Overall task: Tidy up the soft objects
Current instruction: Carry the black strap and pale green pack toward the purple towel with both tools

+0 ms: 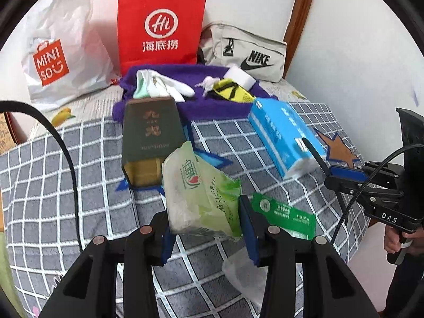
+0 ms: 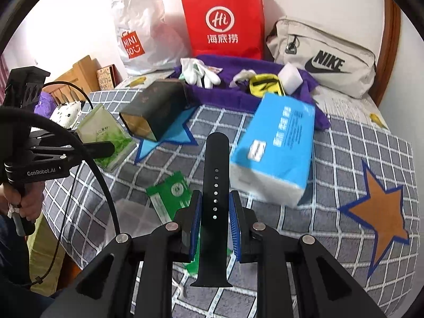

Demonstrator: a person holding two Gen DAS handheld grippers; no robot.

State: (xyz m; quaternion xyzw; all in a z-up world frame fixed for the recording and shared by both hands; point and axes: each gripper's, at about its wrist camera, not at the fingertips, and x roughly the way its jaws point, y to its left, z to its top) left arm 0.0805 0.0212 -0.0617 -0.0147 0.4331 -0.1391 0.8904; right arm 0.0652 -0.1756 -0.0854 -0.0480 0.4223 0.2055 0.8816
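Observation:
My left gripper (image 1: 208,235) is shut on a green tissue pack (image 1: 201,193), held up above the checked bed cover (image 1: 66,185); the right wrist view shows that pack (image 2: 103,132) at the left in the left gripper (image 2: 106,147). A black watch strap (image 2: 216,185) stands upright between the blue pads of my right gripper (image 2: 214,220), which is shut on it. From the left wrist view the right gripper (image 1: 334,172) and the strap (image 1: 315,153) sit at the right. A blue tissue pack (image 1: 286,137) (image 2: 278,153) lies on the bed between them.
A dark green box (image 1: 151,137), a green packet (image 1: 286,214) and a clear plastic bag (image 1: 243,273) lie on the bed. A purple towel (image 1: 206,106) carries white gloves (image 1: 164,84) and a sponge (image 1: 238,75). A red bag (image 1: 161,26), a Miniso bag (image 1: 58,53) and a Nike bag (image 1: 246,53) line the wall.

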